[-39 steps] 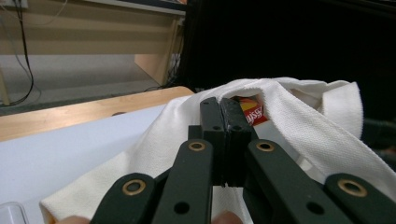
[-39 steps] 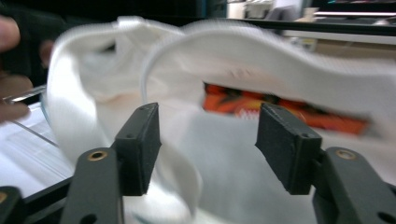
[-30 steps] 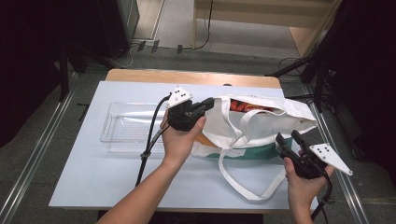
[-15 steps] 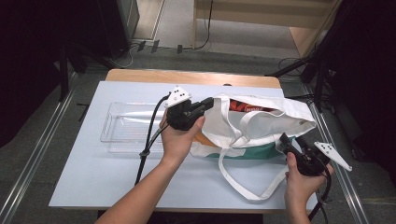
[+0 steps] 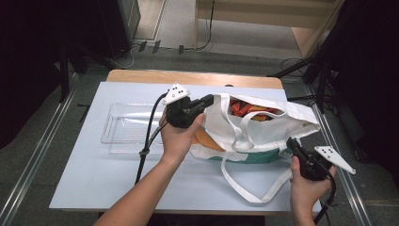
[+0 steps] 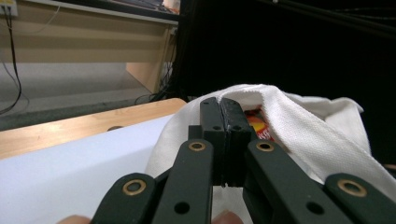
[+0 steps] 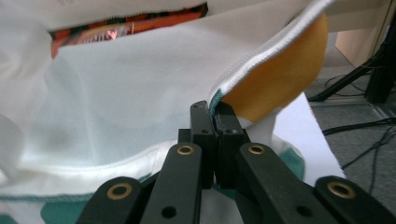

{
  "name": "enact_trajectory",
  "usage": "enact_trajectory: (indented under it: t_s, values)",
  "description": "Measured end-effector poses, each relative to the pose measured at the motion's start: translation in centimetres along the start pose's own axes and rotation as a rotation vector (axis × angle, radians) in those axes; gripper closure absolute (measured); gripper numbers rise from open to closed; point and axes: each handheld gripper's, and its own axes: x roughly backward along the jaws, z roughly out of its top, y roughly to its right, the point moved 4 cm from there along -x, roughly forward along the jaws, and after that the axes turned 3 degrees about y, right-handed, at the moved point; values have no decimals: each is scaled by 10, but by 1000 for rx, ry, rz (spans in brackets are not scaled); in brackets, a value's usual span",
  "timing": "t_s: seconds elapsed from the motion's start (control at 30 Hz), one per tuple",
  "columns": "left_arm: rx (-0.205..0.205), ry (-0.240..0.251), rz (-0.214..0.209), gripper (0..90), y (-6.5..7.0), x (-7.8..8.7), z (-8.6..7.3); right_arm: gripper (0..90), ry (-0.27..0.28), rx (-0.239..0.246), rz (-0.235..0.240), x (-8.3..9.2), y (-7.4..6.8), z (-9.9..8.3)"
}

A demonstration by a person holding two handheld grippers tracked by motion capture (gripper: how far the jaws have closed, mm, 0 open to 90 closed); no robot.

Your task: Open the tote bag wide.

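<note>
A white tote bag [image 5: 263, 129] with a green base lies open on the white table [image 5: 94, 179]. Red and orange packets [image 5: 247, 109] sit inside it. My left gripper [image 5: 208, 100] is shut on the bag's left rim and holds it up; in the left gripper view the jaws [image 6: 224, 105] meet with white cloth [image 6: 299, 121] wrapped around them. My right gripper [image 5: 289, 141] is at the bag's near right corner. Its jaws have just been closing, and in the right gripper view they [image 7: 215, 112] pinch the bag's stitched hem [image 7: 116, 93].
An empty clear plastic tray [image 5: 113, 136] stands on the table left of the bag. One long white strap [image 5: 254, 188] loops over the table's front part. A wooden edge [image 5: 188, 76] runs along the back. Metal rails flank both sides.
The right gripper edged up to the bag's corner and its jaws went from apart to shut on the hem. The left gripper and the bag's rim stayed put.
</note>
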Motion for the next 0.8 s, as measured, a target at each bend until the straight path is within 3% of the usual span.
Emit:
enact_trajectory:
  t_s: [0.2, 0.3, 0.4, 0.5, 0.6, 0.67, 0.73, 0.8]
  values:
    - [30, 3, 42, 900, -18, -5, 3, 900, -51, 30, -2, 23, 9, -14]
    - [39, -11, 69, 900, -29, -9, 0, 900, -82, 65, -27, 33, 18, -25]
    - [54, -33, 69, 900, -33, -15, -7, 900, -109, 55, -25, 40, 25, -37]
    - [64, -14, 49, 900, -31, -14, -9, 898, -99, 56, -29, 42, 24, -37]
    - [41, -11, 36, 900, -27, -12, -8, 652, -29, 63, -41, 44, 21, -27]
    - [36, -15, 33, 900, -26, -12, -8, 542, 26, 59, -34, 47, 19, -16]
    - [39, -16, 29, 900, -25, -12, -9, 455, 60, 77, -45, 49, 16, -3]
    - [39, -14, 26, 900, -24, -12, -9, 436, 81, 96, -49, 50, 13, 5]
